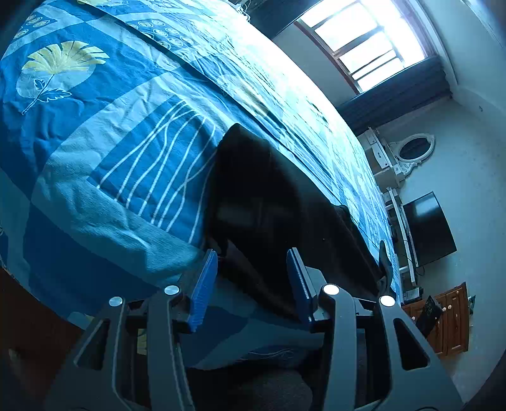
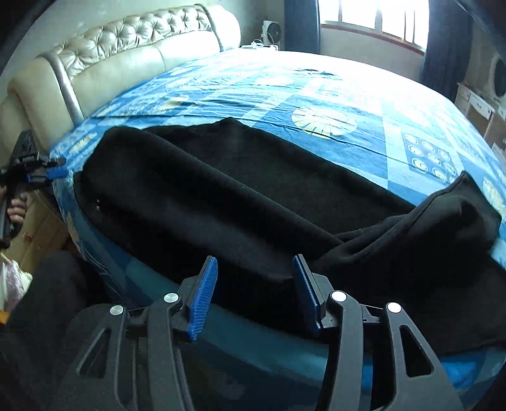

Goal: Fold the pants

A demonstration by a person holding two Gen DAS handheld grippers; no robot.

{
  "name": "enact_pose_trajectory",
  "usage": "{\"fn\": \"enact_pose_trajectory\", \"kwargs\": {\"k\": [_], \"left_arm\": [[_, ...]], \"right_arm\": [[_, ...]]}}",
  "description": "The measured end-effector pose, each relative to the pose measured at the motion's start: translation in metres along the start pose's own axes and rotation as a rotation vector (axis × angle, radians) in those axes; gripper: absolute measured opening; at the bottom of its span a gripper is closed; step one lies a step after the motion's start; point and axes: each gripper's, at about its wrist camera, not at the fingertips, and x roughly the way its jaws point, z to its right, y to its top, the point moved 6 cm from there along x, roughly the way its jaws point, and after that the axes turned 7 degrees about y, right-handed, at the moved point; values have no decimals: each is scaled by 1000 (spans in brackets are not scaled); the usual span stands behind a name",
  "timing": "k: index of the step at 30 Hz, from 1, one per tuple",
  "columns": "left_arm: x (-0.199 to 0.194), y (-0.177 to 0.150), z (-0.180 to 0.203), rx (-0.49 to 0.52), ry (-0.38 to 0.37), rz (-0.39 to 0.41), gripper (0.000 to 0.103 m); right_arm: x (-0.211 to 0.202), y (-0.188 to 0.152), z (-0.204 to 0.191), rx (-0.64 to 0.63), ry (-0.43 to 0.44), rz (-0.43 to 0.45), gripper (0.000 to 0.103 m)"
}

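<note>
Black pants (image 2: 240, 189) lie lengthwise along the near edge of a bed with a blue patterned cover (image 2: 332, 95). Their right end is bunched into a raised fold (image 2: 442, 215). My right gripper (image 2: 255, 257) is open just above the near edge of the pants, and its pads do not press the cloth. In the left wrist view, the pants (image 1: 262, 189) stretch away along the bed edge. The left gripper (image 1: 252, 251) is open over their near end, nothing pinched. The right wrist view shows the left gripper (image 2: 53, 169) at the pants' left end, held by a hand (image 2: 15, 207).
A tufted cream headboard (image 2: 126, 47) stands at the bed's far left, a fan (image 2: 272, 31) and bright window (image 2: 373, 15) behind. A black TV (image 1: 430, 227), wooden cabinet (image 1: 449, 319) and oval mirror (image 1: 412, 150) line the wall. A person's dark-clad leg (image 2: 47, 300) is beside the bed.
</note>
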Motion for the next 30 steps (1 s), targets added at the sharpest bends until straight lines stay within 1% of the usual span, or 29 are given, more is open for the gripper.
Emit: {"fn": "enact_pose_trajectory", "kwargs": {"k": [1,2,3,4,6,7,9,12,15,19,22,24,25,26,27,28,29,30], "left_arm": [[2,-2,8,-3,-10,-7,47],[6,-4,17,-5,-18,-14,51],[11,-6,23,-7,-18,-18,55],[18,-8,28,-9,-2,-20,56],[30,-9,30,-29,23,-26,57],[37,-9,28,-53,31,-33,57],[46,-9,22,-121,22,-41,57],[53,-9,13,-197,7,-40,57],[55,-4,11,-234,-3,-32,57],[56,8,12,-254,1,-6,58],[64,8,9,-280,8,-14,58],[64,6,9,-280,17,-3,58],[64,5,9,-272,27,2,57],[64,5,9,-261,46,3,51],[64,4,9,-251,74,5,43],[64,3,8,-248,96,2,39],[64,3,6,-249,106,2,33],[64,3,4,-253,114,2,25]], "right_arm": [[-1,0,0,57,46,12,51],[-1,0,2,116,89,21,52],[1,0,5,173,124,27,53],[3,-1,8,227,151,33,54],[6,-5,10,317,200,38,55],[7,-7,11,357,225,40,55],[11,-10,12,422,268,38,56],[17,-16,11,483,303,29,56],[22,-19,9,508,306,23,57],[24,-20,10,572,343,54,60],[27,-21,13,667,394,95,65],[29,-25,18,730,391,111,65],[30,-26,19,758,395,126,65],[31,-26,20,778,398,138,65],[32,-26,21,790,388,146,63],[33,-26,22,793,366,146,60],[35,-25,23,788,338,137,50],[38,-25,24,788,320,132,42]]}}
